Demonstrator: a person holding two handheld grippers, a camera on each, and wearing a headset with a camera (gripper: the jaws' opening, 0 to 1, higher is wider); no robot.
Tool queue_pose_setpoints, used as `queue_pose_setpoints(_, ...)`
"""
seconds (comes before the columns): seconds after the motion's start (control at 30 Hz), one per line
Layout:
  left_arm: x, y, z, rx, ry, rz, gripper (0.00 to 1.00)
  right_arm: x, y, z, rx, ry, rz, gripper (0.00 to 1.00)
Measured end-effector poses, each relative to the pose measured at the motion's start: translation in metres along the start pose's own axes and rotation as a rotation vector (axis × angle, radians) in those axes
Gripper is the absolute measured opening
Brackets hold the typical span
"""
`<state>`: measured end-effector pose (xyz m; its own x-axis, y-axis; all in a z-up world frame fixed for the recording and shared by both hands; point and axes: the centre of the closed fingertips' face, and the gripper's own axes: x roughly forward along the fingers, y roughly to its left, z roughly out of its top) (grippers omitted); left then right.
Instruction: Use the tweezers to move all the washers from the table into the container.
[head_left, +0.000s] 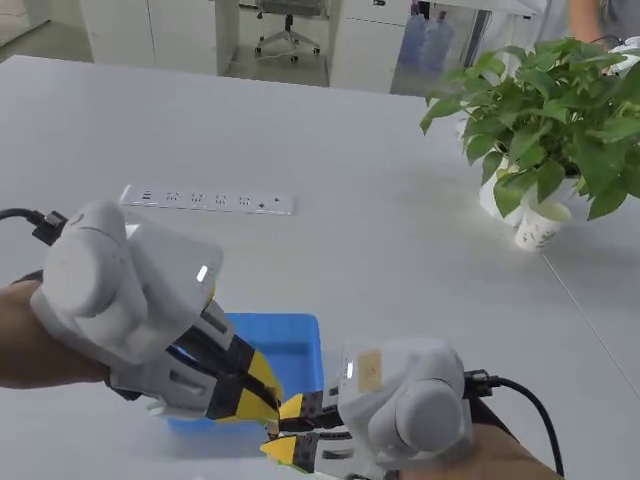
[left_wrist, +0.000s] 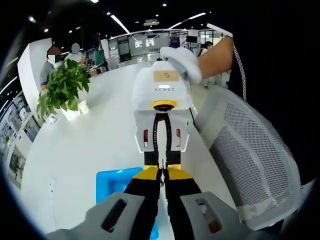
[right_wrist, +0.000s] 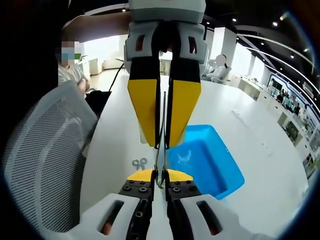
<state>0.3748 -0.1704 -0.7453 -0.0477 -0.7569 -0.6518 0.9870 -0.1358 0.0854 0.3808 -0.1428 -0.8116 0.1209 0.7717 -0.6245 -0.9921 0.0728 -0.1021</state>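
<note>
Right gripper view, left tongs (right_wrist: 163, 145) and right tongs (right_wrist: 160, 177) both pinching tweezers (right_wrist: 160, 159)

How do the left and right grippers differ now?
Left gripper reaches in from the left, tilted down to the right; right gripper comes from the lower right, pointing left, flatter. Left gripper sits higher in the head view, right gripper lower. Shared: jaws shut, tip to tip, on the tweezers.

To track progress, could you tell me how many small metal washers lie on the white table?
2 washers, side by side beside the blue plastic container; others may be hidden.
</note>
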Motion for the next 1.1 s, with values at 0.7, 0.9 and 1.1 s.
queue_pose_setpoints(0.7, -0.009, 0.042, -0.010, 0.013, 0.025, 0.026, 0.06, 0.011, -0.046, 0.006, -0.001, -0.030, -0.040, 0.09)
queue_pose_setpoints(0.9, -0.006, 0.053, -0.017, 0.012, 0.036, 0.030, 0.06, 0.018, -0.057, 0.002, 0.009, -0.029, -0.044, 0.09)
queue_pose_setpoints(1.1, 0.001, 0.062, -0.027, 0.008, 0.051, 0.029, 0.06, 0.026, -0.066, -0.007, 0.031, -0.024, -0.040, 0.09)
